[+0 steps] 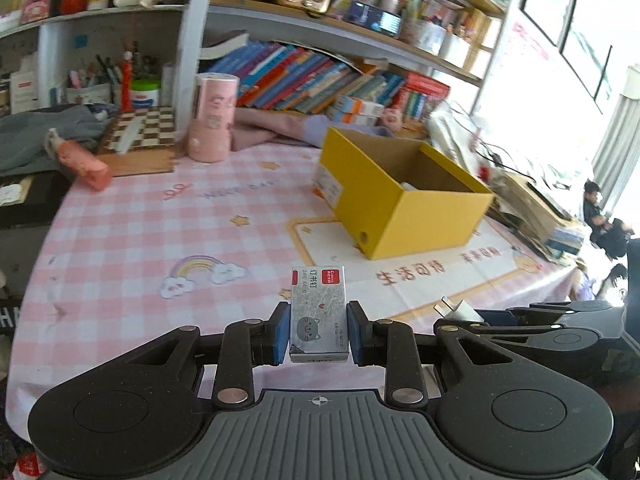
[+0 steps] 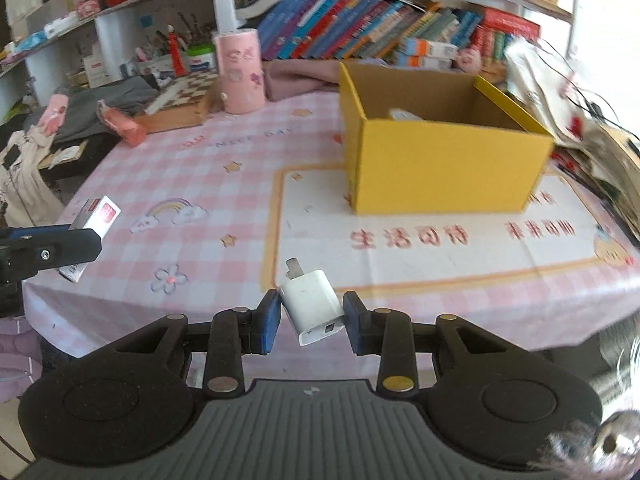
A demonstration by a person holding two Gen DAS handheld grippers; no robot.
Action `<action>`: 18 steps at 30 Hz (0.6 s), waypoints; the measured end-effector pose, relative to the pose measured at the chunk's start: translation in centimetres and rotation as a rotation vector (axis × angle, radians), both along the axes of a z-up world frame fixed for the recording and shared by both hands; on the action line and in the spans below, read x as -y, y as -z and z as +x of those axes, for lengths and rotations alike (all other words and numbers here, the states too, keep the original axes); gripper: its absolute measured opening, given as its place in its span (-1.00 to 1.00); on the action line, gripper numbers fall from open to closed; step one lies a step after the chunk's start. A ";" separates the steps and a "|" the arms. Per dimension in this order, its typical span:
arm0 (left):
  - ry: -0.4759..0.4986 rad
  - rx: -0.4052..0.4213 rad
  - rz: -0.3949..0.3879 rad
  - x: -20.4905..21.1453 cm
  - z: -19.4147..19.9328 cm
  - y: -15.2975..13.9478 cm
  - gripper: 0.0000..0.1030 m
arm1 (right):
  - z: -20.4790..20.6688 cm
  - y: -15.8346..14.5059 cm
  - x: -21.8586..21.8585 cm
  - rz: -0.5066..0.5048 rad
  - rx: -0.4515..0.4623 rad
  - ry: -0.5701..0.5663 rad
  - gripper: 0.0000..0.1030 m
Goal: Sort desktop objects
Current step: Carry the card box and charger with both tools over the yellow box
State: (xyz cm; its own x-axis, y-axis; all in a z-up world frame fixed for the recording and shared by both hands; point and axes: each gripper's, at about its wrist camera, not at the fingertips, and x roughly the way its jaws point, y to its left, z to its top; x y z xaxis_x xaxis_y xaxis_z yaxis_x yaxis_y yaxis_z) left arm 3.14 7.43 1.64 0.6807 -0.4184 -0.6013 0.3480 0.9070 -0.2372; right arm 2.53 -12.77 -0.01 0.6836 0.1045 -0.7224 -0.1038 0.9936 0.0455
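Note:
My left gripper (image 1: pixel 319 332) is shut on a small grey staple box (image 1: pixel 318 312) with a red label and a cat drawing, held above the pink checked tablecloth (image 1: pixel 140 240). My right gripper (image 2: pixel 311 316) is shut on a white plug charger (image 2: pixel 312 306), its prongs pointing away and to the left. An open yellow cardboard box (image 1: pixel 404 196) stands farther back on the table; in the right wrist view the yellow box (image 2: pixel 440 164) has something pale lying inside. The left gripper with the staple box (image 2: pixel 94 220) shows at the left edge of the right wrist view.
A pink cylindrical container (image 1: pixel 212 116) and a wooden chessboard (image 1: pixel 140 136) stand at the back left, with a pink tube (image 1: pixel 84 164) beside them. Bookshelves (image 1: pixel 312 76) line the rear. Stacked papers and cables (image 1: pixel 532 196) crowd the right side. People sit beyond the right edge (image 1: pixel 600 216).

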 end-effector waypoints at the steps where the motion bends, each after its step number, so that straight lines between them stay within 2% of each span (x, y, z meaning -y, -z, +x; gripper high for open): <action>1: 0.015 0.000 0.001 0.3 -0.1 0.0 -0.46 | -0.2 0.0 0.2 0.001 -0.003 0.014 -0.39; 11: 0.191 0.008 0.022 4.1 0.4 0.1 -0.46 | -2.5 -0.2 2.8 -0.006 0.004 0.154 -0.39; 18: 0.249 0.005 0.023 6.0 0.9 0.3 -0.46 | -3.1 -0.3 4.5 -0.010 0.007 0.226 -0.39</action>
State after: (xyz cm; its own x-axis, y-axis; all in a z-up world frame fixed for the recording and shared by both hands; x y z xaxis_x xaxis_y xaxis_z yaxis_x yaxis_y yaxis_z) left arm 4.06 1.45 1.36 0.5609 -0.5601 -0.6097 0.5628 0.7981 -0.2153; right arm -0.59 -17.31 0.30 0.6941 -0.0588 -0.7175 0.1208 0.9920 0.0356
